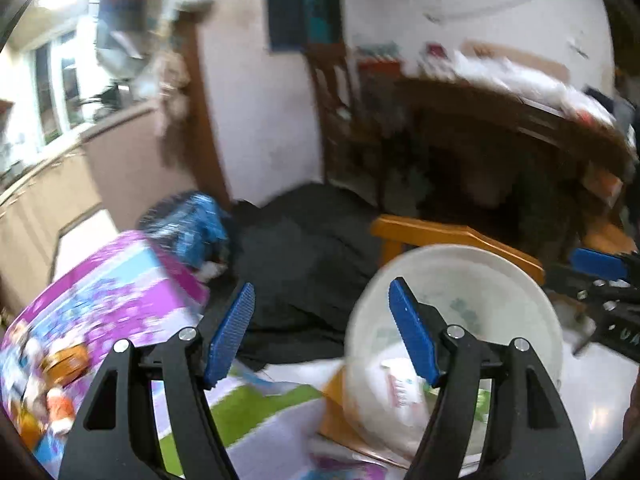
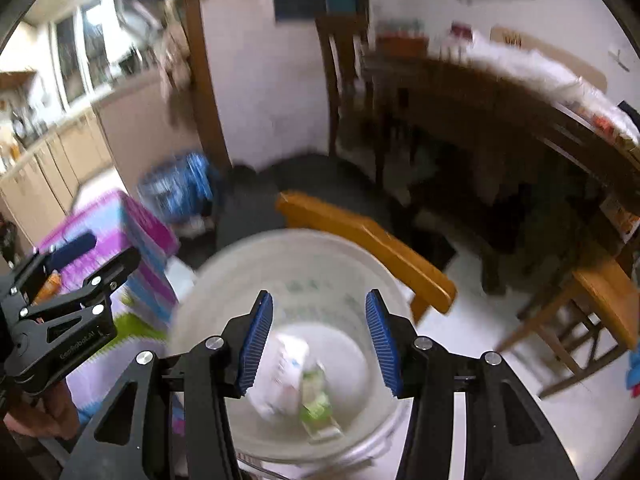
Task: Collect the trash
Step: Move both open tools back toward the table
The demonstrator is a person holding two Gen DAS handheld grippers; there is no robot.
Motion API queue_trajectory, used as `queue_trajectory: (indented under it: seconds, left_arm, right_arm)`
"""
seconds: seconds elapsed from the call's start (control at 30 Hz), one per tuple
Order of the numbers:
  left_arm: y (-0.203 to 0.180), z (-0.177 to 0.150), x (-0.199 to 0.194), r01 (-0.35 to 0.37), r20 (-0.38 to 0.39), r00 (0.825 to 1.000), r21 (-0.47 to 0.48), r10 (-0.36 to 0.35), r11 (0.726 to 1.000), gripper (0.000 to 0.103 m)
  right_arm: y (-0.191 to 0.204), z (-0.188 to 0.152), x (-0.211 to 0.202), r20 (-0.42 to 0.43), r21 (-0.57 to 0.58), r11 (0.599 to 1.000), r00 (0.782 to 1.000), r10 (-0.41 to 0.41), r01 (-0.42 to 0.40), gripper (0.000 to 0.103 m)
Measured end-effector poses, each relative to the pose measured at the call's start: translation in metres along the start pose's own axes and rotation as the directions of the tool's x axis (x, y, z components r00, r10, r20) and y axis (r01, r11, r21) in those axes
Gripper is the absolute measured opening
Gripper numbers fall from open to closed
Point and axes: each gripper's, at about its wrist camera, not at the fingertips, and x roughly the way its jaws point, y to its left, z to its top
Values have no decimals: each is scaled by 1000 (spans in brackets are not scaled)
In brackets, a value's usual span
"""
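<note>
A white plastic bucket [image 2: 288,264] stands on the floor, holding a white carton [image 2: 284,372] and a green carton [image 2: 316,400]. My right gripper [image 2: 319,296] hovers over the bucket mouth, open, with nothing between its blue pads. In the left wrist view the same bucket [image 1: 480,280] sits at lower right with the cartons [image 1: 400,388] inside. My left gripper [image 1: 322,292] is open and empty, left of the bucket rim and above a dark cloth. Each view catches the other tool: the right gripper [image 1: 596,266] at the right edge, the left gripper [image 2: 108,252] at the left. Both views are motion-blurred.
Purple-and-white printed packages [image 1: 108,292] lie at left, with a blue patterned bag [image 1: 188,228] behind them. A black cloth heap [image 1: 304,248] covers the floor by the wall. An orange wooden bench [image 2: 360,236] passes behind the bucket. A dark wooden table [image 2: 500,92] and chairs stand at right.
</note>
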Motion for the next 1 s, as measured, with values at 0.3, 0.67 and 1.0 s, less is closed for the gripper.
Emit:
queue_trajectory:
  seconds: [0.3, 0.67, 1.0]
  left_arm:
    - [111, -65, -82, -260, 108, 956, -117, 273, 958, 73]
    - [210, -128, -137, -453, 24, 879, -266, 476, 851, 73]
    - [280, -159, -179, -537, -26, 826, -338, 563, 773, 83]
  right_arm:
    - [81, -41, -14, 148, -31, 989, 978, 147, -144, 50]
    - [233, -75, -9, 78, -160, 931, 936, 344, -329, 50]
    - [348, -96, -21, -15, -321, 815, 863, 504, -482, 57]
